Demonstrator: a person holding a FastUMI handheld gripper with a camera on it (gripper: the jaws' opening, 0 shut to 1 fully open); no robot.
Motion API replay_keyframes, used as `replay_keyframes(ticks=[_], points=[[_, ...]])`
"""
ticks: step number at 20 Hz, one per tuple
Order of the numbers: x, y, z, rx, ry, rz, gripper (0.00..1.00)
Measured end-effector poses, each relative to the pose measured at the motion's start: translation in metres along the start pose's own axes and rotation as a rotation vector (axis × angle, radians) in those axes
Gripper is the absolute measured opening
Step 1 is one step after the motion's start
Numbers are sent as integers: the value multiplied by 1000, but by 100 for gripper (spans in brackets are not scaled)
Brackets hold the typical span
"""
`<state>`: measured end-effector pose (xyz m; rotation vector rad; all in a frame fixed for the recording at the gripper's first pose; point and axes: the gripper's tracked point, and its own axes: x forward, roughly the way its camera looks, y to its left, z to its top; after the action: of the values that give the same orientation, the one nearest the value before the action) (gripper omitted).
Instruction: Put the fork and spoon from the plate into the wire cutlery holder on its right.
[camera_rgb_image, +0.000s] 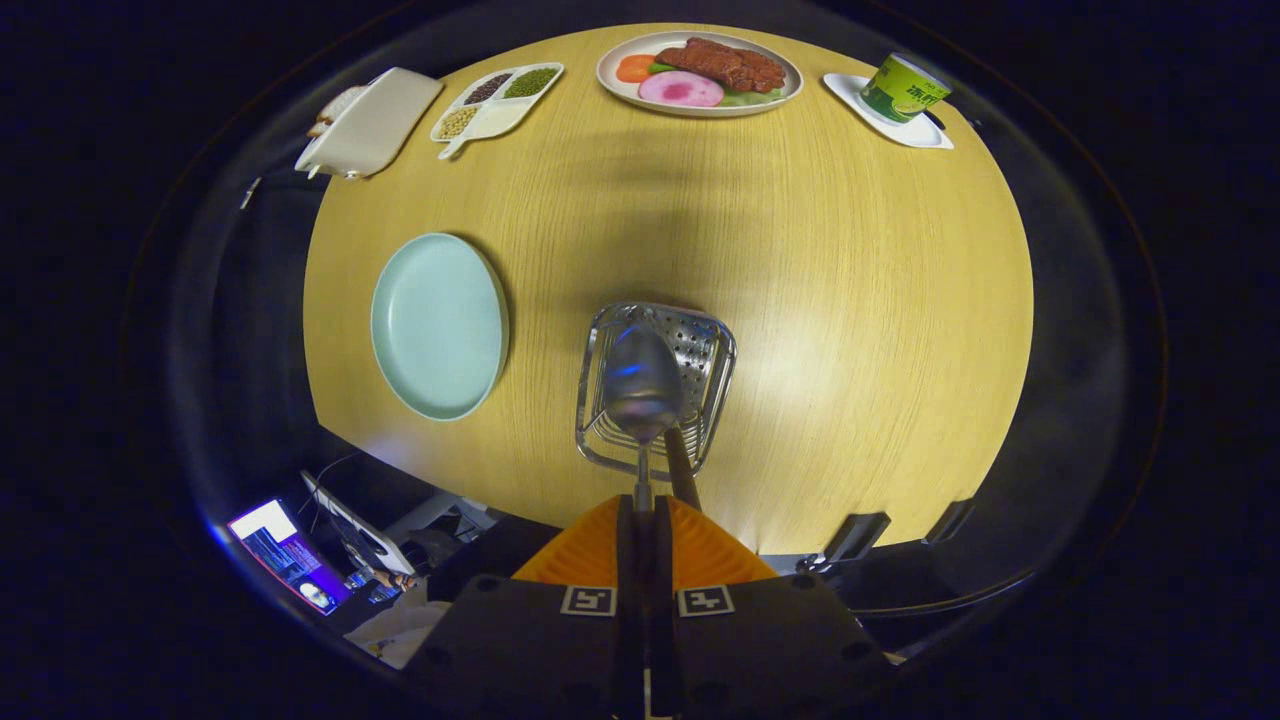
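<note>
tabletop; spoon pinched in tongs (over holder)

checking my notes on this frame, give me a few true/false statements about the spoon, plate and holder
1. The tool is shut on the spoon. True.
2. The spoon's bowl hangs over the wire cutlery holder. True.
3. The fork lies on the light green plate. False: the plate is bare, and a dark handle already stands in the holder.
4. The holder sits left of the plate. False: it is on the plate's right.
</note>
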<state>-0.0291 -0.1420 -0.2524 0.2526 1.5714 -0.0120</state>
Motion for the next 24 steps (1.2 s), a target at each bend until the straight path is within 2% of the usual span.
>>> replay_keyframes(ticks=[3,7,9,10,12,13,17,20,24], points=[[2,0,3,3,5,-1,8],[-7,2,10,20,-40,26,18],[-18,5,15,31,-91,51,40],[-25,6,16,35,-119,66,68],[-41,8,24,41,-204,88,96],[-52,10,29,44,-266,103,99],[-114,23,47,47,-551,158,99],[-166,22,50,17,-769,138,99],[-231,33,44,-35,-973,138,99]])
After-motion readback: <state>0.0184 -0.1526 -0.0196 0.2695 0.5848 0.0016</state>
